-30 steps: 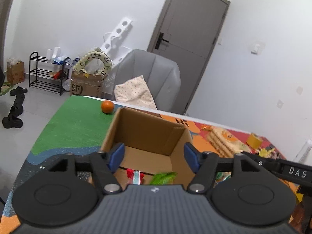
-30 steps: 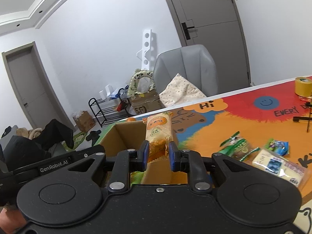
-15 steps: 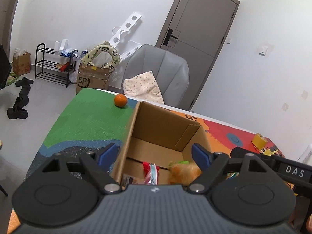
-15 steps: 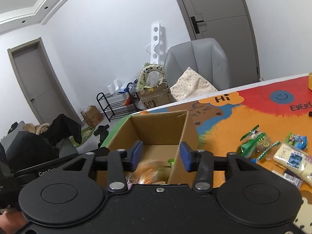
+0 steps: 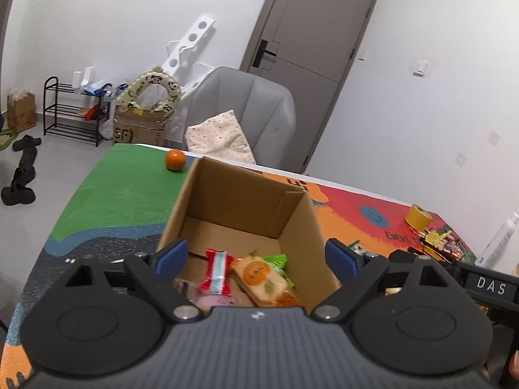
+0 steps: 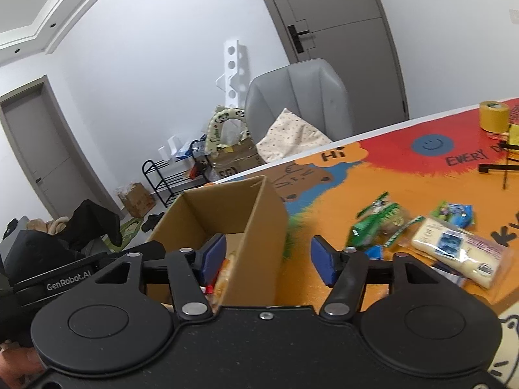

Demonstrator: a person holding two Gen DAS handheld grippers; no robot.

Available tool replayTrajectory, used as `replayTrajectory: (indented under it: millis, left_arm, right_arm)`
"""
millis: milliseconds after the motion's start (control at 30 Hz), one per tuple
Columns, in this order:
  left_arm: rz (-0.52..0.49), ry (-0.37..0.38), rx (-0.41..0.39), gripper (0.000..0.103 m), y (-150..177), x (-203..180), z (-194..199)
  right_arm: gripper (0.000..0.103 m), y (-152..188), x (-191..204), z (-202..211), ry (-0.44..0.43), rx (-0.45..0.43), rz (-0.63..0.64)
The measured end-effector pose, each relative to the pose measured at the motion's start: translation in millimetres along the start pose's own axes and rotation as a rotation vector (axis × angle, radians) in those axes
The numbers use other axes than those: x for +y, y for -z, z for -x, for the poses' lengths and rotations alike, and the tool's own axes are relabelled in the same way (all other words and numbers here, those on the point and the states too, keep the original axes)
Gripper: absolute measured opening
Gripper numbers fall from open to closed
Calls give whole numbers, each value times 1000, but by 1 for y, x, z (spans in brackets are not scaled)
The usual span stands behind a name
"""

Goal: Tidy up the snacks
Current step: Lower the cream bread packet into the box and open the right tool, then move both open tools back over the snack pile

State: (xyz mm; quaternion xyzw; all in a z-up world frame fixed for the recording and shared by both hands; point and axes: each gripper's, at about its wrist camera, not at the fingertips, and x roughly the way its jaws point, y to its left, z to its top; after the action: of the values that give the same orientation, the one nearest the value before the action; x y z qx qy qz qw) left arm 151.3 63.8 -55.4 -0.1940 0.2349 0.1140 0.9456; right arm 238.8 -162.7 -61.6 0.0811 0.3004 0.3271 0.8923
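Snacks lie in your cardboard box [image 5: 246,201]; both tools, left tool [image 5: 256,256] and right tool [image 6: 267,256], have just spread, empty. Next, reach rightward for the green packet [image 6: 378,223] on the desk [image 6: 340,201].

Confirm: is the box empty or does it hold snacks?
Holds snacks. The box contains a red packet, an orange-label packet and a green one.

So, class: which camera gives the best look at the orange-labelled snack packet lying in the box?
The left wrist view. It looks down into the box, so the packet shows whole, label up. The right wrist view gives only an orange sliver past the box wall.
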Motion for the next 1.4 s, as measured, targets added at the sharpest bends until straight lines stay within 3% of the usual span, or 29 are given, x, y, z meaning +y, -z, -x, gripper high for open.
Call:
replayTrajectory:
  millis: [400,700,1233,1333,1400]
  left_arm:
    - [-49,34,41,98,8,-34,-6]
    - [-76,62,129,98,5,-64,-13]
    - [-153,147,212,97,12,-125,-39]
    - [-166,147,218,96,15,-132,-45]
    - [-181,146,219,96,16,-136,-48]
  right_arm:
    - [89,1,-32,25,43,-6,-33]
    - [103,-3,-59,39,67,15,-70]
    - [103,-12,-117,61,138,1,-153]
    - [100,-11,-126,58,143,1,-163]
    - [89,-11,-130,55,141,1,-168]
